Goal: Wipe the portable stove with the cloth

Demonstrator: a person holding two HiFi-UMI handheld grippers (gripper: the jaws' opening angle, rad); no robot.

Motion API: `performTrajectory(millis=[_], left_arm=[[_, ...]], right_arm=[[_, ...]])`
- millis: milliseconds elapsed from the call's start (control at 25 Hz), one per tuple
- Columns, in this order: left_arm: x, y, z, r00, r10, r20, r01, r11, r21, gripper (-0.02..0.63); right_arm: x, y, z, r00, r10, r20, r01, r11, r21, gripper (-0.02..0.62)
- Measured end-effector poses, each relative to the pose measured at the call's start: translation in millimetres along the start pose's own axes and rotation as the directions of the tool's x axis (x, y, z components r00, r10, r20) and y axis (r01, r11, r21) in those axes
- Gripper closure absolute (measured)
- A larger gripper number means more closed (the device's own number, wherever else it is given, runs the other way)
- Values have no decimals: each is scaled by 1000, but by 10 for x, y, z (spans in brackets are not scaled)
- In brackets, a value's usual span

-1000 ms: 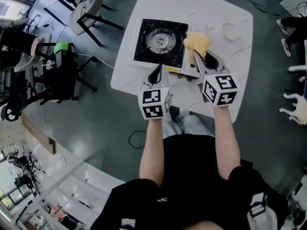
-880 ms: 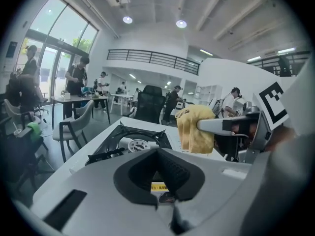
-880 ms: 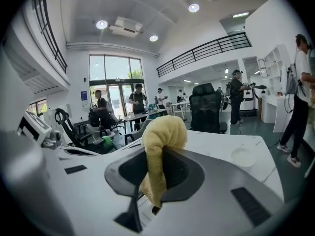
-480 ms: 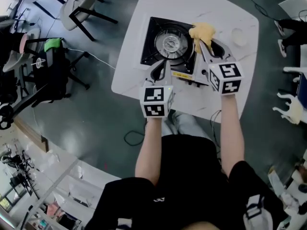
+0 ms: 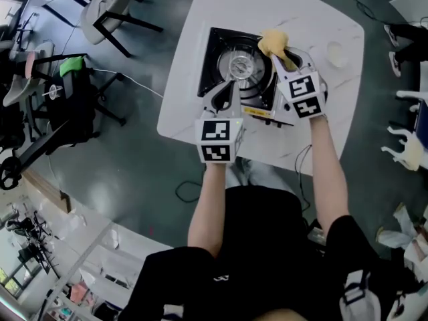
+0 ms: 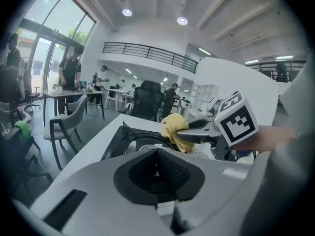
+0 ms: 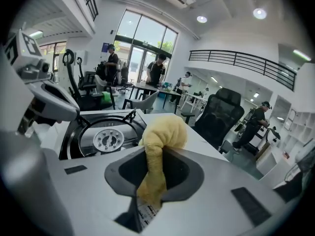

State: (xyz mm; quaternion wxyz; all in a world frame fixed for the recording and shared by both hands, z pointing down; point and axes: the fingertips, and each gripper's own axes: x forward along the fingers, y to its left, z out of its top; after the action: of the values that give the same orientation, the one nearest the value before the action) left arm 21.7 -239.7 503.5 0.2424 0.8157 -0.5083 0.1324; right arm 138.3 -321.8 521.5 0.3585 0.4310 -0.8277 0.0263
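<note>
Cloth (image 5: 273, 41) sits pinched in the right gripper's (image 5: 283, 59) fingers over the stove (image 5: 214, 62); left gripper's (image 5: 227, 91) fingers closed, empty.

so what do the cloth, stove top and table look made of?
cloth: yellow terry-like fabric, nubby, matte, bunches softly.
stove top: probably black painted or enamelled metal, with a slight sheen.
table: white with grey veins, either marble or marble-look laminate; can't tell which.

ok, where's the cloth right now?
Head view, right side: the yellow cloth is clamped in the jaws of the right gripper, bunched over the far right corner of the stove.
</note>
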Motion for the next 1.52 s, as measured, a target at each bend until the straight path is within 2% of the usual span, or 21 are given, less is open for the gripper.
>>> performTrajectory(millis=[240,480,920,1040,1200,1320,1440,1520], left_arm=[[47,20,-57,1000,8,-21,-8,1000,-13,606],[4,22,-59,1000,23,-16,-23,1000,-20,606],[-186,7,-155,998,60,-5,-61,998,-34,606],[-238,25,-197,997,74,-6,-75,997,-38,606],[-298,51,-242,996,89,0,-89,995,-49,606],[-350,57,-274,995,97,3,-97,994,-52,606],[-406,85,-289,994,107,10,-106,993,-58,606],[-441,104,-273,993,115,18,-113,992,-62,606]], right_arm=[[72,263,-215,999,49,-12,-50,994,-99,543],[-66,531,-315,992,111,-62,-122,970,-210,545],[-335,931,-396,972,227,-61,-234,961,-149,546],[-419,1020,-394,956,288,-55,-292,952,-88,546],[-536,1049,-357,928,371,-13,-370,927,65,548],[-645,1047,-261,926,377,35,-378,917,128,548],[-735,1101,-120,936,346,67,-352,931,95,548],[-773,1135,-65,954,296,43,-295,955,-19,548]])
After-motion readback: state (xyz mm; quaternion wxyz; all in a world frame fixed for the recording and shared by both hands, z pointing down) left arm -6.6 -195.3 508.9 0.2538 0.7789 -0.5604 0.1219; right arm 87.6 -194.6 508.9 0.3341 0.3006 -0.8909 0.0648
